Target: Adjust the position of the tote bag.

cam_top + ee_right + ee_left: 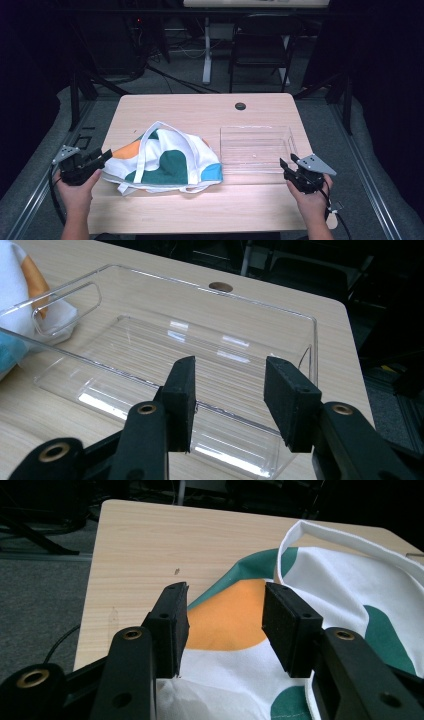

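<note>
The wooden table carries two items side by side. The larger is a white cloth bag printed with green, orange and blue patches, lying flat and rumpled on the left half of the tabletop, its white straps looped across its upper face and trailing along its near edge. In the left gripper view the orange patch lies directly beyond the jaws, with a strap arching over the bag at the upper right. The second item is a clear plastic tray, rectangular, sitting on the right half of the table just beside the bag's blue corner; whether the two touch cannot be told. A small dark round hole sits in the tabletop beyond the tray. The left gripper, held in the person's left hand at the table's left edge, points at the bag's left end; its jaws stand apart with nothing clamped between them, the bag's edge lying just under and ahead of the pads. The right gripper, held in the right hand, faces the tray's near right corner; its jaws are likewise parted, gripping nothing, with the tray's near wall just ahead of them.
</note>
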Available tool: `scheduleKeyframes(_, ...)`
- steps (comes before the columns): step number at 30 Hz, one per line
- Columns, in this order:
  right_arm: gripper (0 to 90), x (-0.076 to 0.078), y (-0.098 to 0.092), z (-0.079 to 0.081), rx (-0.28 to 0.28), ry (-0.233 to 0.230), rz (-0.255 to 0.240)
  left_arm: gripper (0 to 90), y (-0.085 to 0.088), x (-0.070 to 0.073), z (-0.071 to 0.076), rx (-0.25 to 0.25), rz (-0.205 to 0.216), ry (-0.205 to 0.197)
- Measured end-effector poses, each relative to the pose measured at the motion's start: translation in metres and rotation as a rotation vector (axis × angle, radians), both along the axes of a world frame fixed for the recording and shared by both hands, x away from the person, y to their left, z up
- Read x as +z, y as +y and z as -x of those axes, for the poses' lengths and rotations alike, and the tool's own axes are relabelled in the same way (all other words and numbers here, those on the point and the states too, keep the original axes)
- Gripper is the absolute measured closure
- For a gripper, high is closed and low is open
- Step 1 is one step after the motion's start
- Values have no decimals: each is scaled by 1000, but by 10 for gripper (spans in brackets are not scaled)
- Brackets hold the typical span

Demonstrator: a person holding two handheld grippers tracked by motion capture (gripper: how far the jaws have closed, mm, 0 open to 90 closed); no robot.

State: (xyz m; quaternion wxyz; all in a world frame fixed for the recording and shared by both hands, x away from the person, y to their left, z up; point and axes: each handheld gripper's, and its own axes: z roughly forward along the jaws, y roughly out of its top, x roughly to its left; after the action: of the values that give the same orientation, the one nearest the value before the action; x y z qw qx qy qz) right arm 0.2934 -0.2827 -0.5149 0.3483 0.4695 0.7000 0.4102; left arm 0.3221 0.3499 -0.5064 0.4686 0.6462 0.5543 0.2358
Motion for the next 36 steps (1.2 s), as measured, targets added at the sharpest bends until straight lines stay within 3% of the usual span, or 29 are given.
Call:
scheduleKeyframes(4,563,0,3,-1,6,-8,9,537,0,0,-2,-4,15,8)
scheduleKeyframes(6,562,-1,5,-3,21,-9,10,540,-1,1,-5,-32,31,36)
scheduleKeyframes(8,563,-1,7,-5,30,-6,14,540,-4,1,-2,-48,17,65)
scheduleKeyframes(12,562,-1,9,-9,37,-8,7,542,-5,4,1,-70,12,85)
scheduleKeyframes(16,553,-1,15,-9,54,-5,32,548,-10,13,6,-103,3,69)
scheduleKeyframes(21,553,2,14,-5,42,-21,30,544,-19,21,11,-129,-7,55)
scheduleKeyframes(27,553,0,16,-12,40,-3,32,544,-34,17,9,-170,-45,116)
scheduleKeyframes(28,553,0,17,-13,45,-3,34,548,-38,13,7,-207,-54,159)
scheduleKeyframes(33,552,0,19,-14,58,-5,32,574,-47,3,3,-241,-52,217)
scheduleKeyframes(34,553,0,19,-15,64,-4,25,578,-49,1,2,-260,-56,249)
scheduleKeyframes(36,554,0,19,-15,69,-3,25,580,-51,-2,1,-262,-50,248)
